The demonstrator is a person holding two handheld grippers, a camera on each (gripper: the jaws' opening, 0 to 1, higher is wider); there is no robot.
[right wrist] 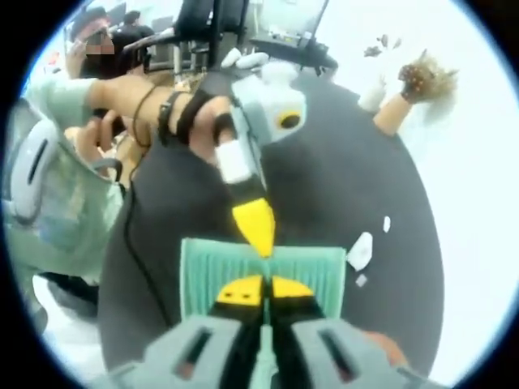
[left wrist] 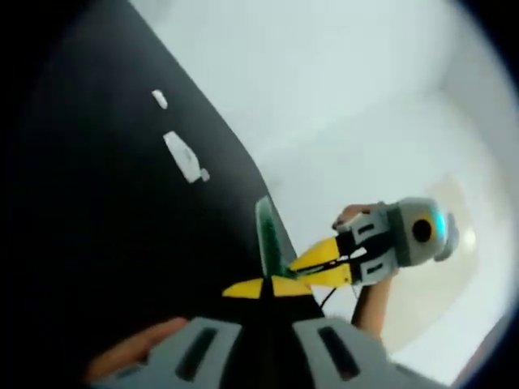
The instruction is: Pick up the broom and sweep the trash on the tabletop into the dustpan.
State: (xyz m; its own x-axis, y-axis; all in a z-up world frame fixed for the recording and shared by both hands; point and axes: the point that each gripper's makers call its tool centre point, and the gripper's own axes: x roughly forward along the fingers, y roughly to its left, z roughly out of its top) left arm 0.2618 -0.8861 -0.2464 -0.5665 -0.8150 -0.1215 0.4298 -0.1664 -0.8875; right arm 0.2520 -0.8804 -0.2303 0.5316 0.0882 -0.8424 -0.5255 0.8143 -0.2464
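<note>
Under both cameras spreads the round black table (right wrist: 324, 178), which takes up most of the left gripper view as well (left wrist: 122, 243). At its far left edge in the right gripper view stands a person in a pale green sleeve (right wrist: 57, 97), reaching in over the table.

Near the middle of the table is the green ribbed dustpan (right wrist: 207, 275), seen flat-on in the right gripper view and edge-on as a thin green blade (left wrist: 266, 231) in the left gripper view.

The right gripper (right wrist: 263, 290) has its yellow-tipped jaws drawn narrow, pinching the dustpan at its near edge. The left gripper (left wrist: 268, 288) also has its jaws close together, with the green edge rising between them. From the right gripper view its tip (right wrist: 261, 243) meets the pan's far edge, opposite the right gripper (left wrist: 312, 266).

The broom (right wrist: 409, 89), brown-bristled with a pale handle, lies well apart at the table's far right rim, untouched.

White scraps (right wrist: 359, 251) lie just beside the pan's right side, and a few more (left wrist: 185, 156) dot the black surface.
</note>
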